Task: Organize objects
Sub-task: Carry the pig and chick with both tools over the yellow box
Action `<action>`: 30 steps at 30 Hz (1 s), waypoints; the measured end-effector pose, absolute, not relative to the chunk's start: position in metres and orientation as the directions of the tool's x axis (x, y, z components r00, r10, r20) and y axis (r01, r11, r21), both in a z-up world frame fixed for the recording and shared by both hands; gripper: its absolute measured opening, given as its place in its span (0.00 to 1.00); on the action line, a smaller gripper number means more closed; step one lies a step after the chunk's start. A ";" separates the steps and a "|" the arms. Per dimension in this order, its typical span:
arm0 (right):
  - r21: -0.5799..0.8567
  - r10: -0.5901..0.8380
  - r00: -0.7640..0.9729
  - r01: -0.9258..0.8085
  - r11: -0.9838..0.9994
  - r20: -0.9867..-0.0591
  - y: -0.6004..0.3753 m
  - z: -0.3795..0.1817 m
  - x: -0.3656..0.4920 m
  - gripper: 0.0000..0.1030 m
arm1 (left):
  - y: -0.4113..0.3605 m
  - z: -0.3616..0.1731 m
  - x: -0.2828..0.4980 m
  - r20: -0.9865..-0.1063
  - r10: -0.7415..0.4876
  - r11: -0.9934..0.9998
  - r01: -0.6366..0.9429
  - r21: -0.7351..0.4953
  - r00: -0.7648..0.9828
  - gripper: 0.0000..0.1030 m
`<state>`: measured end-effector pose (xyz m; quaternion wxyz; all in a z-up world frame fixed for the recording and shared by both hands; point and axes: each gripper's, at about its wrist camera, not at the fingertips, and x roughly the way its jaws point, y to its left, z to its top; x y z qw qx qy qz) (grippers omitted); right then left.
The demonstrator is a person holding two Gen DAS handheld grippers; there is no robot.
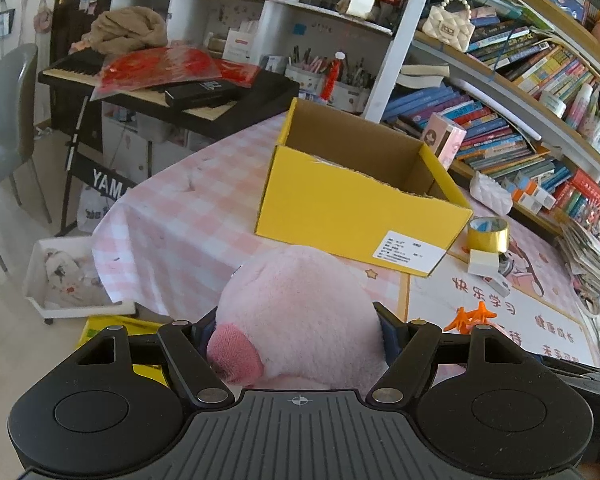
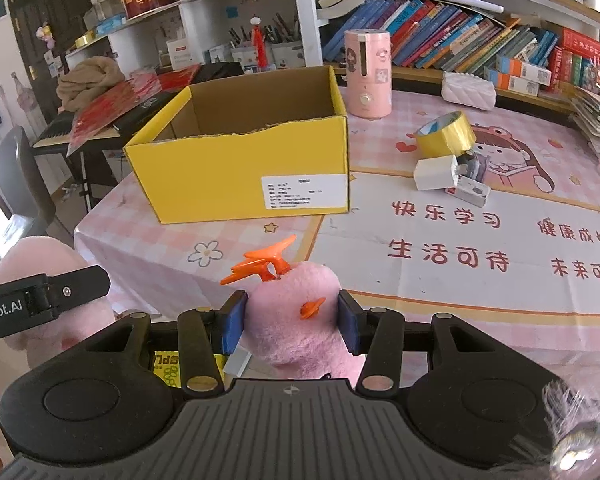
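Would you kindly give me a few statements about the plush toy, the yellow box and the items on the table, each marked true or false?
1. Both grippers are closed on the pink plush toy: the left gripper and the right gripper. True.
2. The yellow box has its lid shut. False: it is open at the top, and nothing shows in the part of its inside that can be seen.
3. The roll of gold tape lies inside the box. False: it sits on the table, to the right of the box.
4. A pink cylindrical appliance stands upright behind the box's right corner. True.
5. The plush toy rests inside the box. False: it is held on the near side of the box.
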<state>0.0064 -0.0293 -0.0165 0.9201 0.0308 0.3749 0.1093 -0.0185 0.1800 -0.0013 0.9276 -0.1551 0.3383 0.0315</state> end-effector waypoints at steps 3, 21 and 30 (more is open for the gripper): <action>0.136 0.225 0.694 -0.182 0.974 -0.684 -0.026 -0.016 0.007 0.44 | 0.181 -0.002 -0.018 -0.637 -0.049 0.950 -0.160 -0.267 0.769 0.72; 0.119 0.214 0.715 -0.181 0.976 -0.665 -0.020 -0.006 0.028 0.44 | 0.181 0.013 0.004 -0.593 -0.057 0.962 -0.115 -0.248 0.803 0.72; 0.143 0.229 0.788 -0.179 0.973 -0.571 -0.019 0.027 0.076 0.44 | 0.180 0.037 0.047 -0.526 -0.035 0.972 -0.094 -0.216 0.850 0.72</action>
